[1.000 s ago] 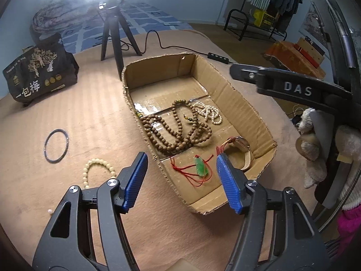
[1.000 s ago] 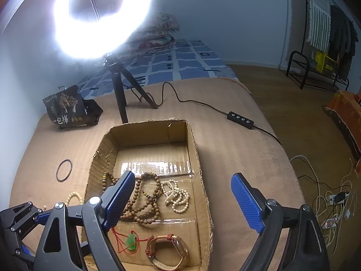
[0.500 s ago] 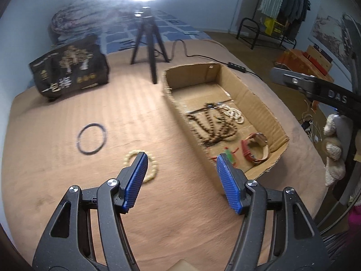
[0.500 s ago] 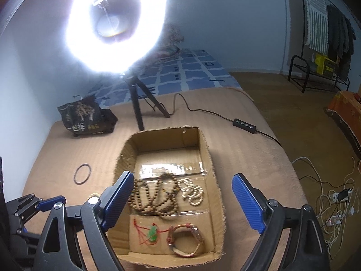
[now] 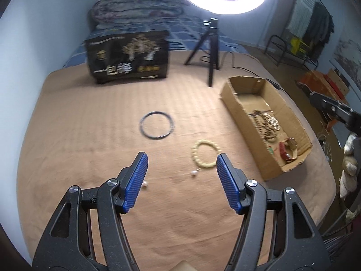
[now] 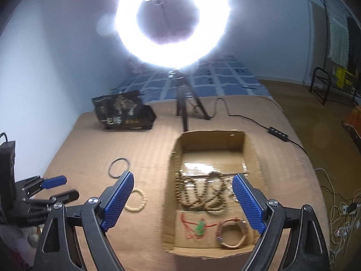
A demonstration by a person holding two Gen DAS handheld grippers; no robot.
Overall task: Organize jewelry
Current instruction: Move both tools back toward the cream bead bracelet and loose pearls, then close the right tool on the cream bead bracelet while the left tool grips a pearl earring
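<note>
1. Left gripper [image 5: 181,176] was spread wide and empty, held over the brown bedcover [image 5: 90,135]
2. Cream bead bracelet [image 5: 205,153] lay flat just ahead, slightly right of the gripper's centre line; dark bangle [image 5: 157,125] lay farther ahead
3. Right gripper [image 6: 182,203] was also wide apart and empty, over the cardboard box [image 6: 248,151] of stored beads
4. Judgement: left arm was nearer; the bracelet called for a short forward-right reach

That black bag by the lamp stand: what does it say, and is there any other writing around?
"一包梅": large pale characters on the black bag.
Smaller gold marks beside them: too blurred to read.
Faint lettering on the left gripper body, seen from the right wrist: too small to read.
Nothing readable on the box.
</note>
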